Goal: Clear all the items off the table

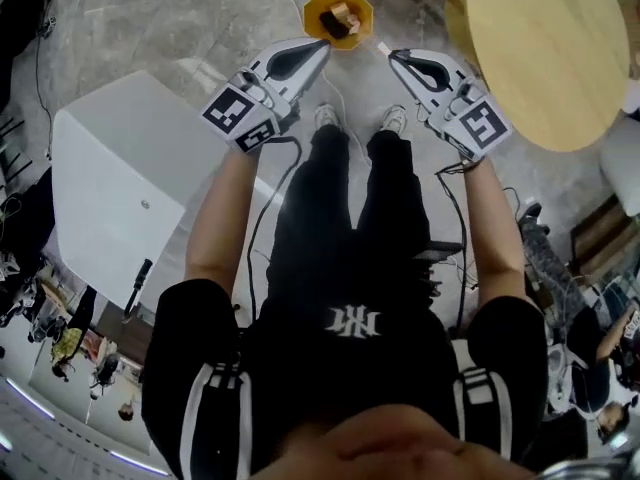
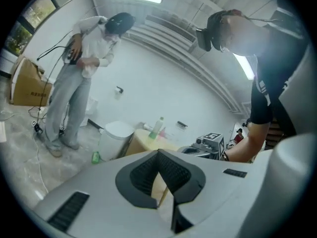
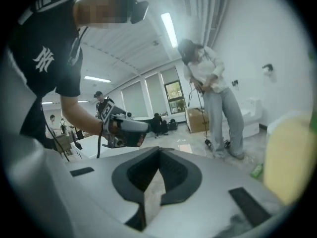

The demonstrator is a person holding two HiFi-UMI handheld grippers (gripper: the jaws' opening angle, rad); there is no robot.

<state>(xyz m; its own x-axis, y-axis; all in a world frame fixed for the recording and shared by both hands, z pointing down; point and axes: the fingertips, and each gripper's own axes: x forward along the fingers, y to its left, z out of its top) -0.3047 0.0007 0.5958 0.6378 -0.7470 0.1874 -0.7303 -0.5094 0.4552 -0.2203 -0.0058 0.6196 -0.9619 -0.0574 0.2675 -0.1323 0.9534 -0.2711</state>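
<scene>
Grey marble floor (image 1: 180,18) lies below the left gripper (image 1: 322,46) and right gripper (image 1: 395,58), both fingers pressed together and empty, while the round wooden table (image 1: 540,68), carrying a green bottle (image 2: 158,126), stands rightward, nearer the right gripper.

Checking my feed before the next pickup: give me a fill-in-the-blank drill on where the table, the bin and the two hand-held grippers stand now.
In the head view, the round wooden table lies on the person's ____ side.
The bin on the floor beyond the shoes is coloured ____.
The left hand-held gripper and the right hand-held gripper both have their jaws ____, with nothing between them.
Missing words: right; orange; shut.
</scene>
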